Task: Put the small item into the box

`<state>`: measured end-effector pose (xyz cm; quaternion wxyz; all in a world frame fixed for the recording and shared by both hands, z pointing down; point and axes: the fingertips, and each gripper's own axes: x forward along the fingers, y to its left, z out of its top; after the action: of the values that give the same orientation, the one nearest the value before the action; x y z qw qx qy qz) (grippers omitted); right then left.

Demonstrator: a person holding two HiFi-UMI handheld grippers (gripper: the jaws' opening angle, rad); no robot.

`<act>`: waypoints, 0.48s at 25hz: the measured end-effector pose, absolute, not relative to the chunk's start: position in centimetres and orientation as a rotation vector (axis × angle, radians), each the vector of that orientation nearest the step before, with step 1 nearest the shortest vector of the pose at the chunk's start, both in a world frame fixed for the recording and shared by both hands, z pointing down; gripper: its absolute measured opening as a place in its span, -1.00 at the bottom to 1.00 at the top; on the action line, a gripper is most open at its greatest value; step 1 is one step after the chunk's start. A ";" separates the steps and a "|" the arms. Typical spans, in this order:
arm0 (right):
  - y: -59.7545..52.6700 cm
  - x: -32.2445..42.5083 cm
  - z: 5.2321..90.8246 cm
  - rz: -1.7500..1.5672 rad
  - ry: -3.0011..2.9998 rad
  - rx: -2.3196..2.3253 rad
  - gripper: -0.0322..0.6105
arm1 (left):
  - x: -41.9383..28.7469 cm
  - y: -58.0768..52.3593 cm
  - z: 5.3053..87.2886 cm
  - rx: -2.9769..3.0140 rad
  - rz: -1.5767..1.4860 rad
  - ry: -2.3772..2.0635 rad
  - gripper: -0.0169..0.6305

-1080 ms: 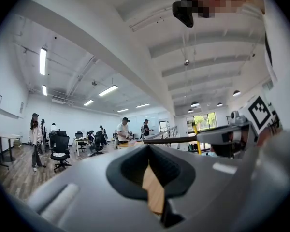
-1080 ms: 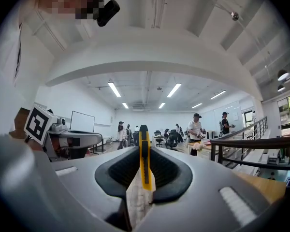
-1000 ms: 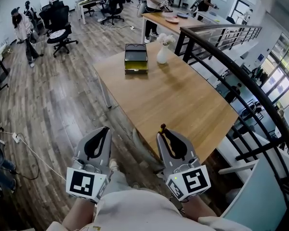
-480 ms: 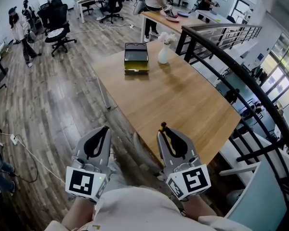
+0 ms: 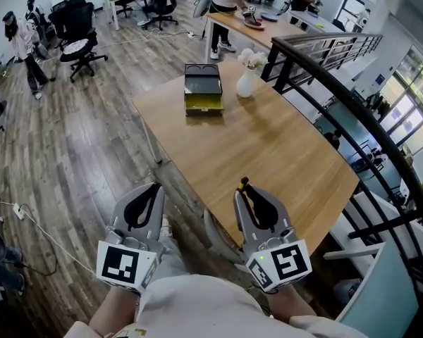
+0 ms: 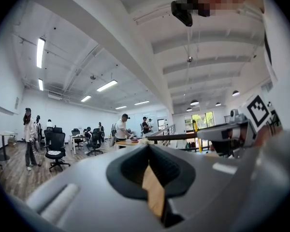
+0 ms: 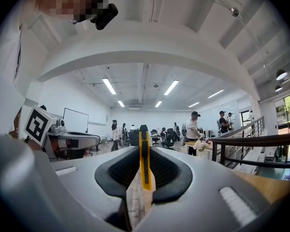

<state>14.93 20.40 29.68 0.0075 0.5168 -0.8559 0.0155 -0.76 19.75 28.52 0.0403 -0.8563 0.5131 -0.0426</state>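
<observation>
A dark box (image 5: 203, 88) with its lid raised stands at the far end of the wooden table (image 5: 268, 153), well ahead of both grippers. My right gripper (image 5: 245, 189) is held close to my body above the table's near corner, shut on a yellow and black utility knife (image 5: 243, 184). In the right gripper view the knife (image 7: 144, 158) stands upright between the closed jaws. My left gripper (image 5: 154, 190) hangs over the floor to the left of the table, shut with nothing in it; its jaws (image 6: 150, 153) meet.
A white vase of flowers (image 5: 248, 82) stands just right of the box. A black railing (image 5: 317, 76) runs along the table's right side. Office chairs (image 5: 77, 37) and several people stand at the far left and back. A cable (image 5: 42, 224) lies on the wood floor.
Both grippers keep their pose and stay shut. The view has drifted a little, so the table and box sit slightly lower and to the right.
</observation>
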 end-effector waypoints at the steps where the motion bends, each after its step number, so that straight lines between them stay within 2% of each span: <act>1: 19.3 14.4 29.7 0.051 -2.675 1.618 -0.69 | -1.3 18.6 28.6 -2.628 -0.134 1.569 -0.95; 12: 4.5 7.6 27.7 0.103 -2.599 1.684 -0.69 | -7.3 2.9 27.4 -2.725 -0.185 1.472 -0.95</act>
<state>7.55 4.53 27.73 0.0212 0.5434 -0.8386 0.0331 -7.31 2.91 27.40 0.0194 -0.8781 0.4743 -0.0595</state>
